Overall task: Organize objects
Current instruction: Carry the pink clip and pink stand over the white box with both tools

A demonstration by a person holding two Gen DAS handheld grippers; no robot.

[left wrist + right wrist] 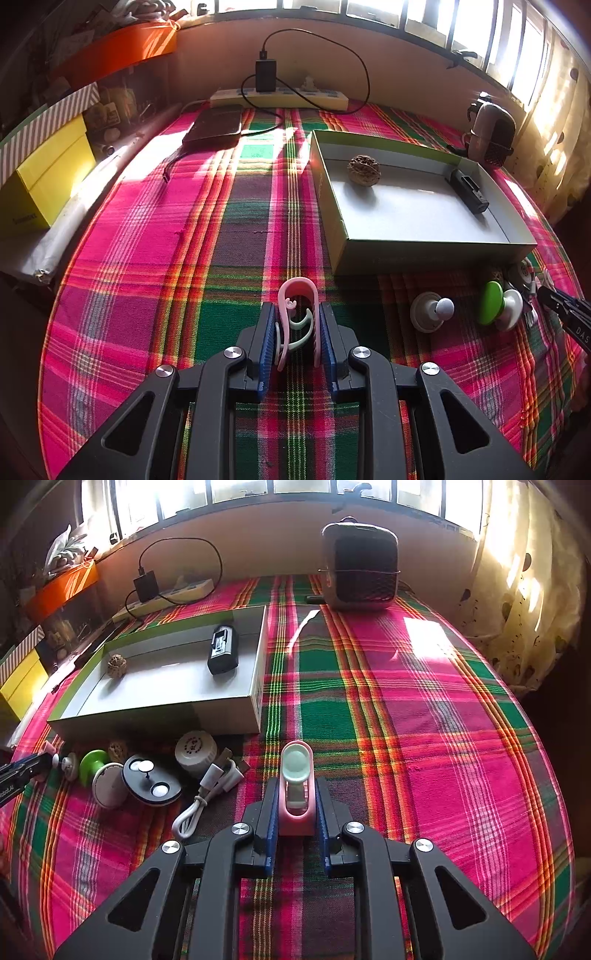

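Left gripper (297, 325) clasps curved pink clip (297, 295) — smooth plastic.

I counted one open box (255, 686) with two things inside: one walnut (117, 665) and one black device (222, 654). Near its front lay a second walnut (117, 750), one white cap (195, 753), one white cable (207, 794), and one green-topped knob (92, 764). Each of my two grippers held one pink clip.
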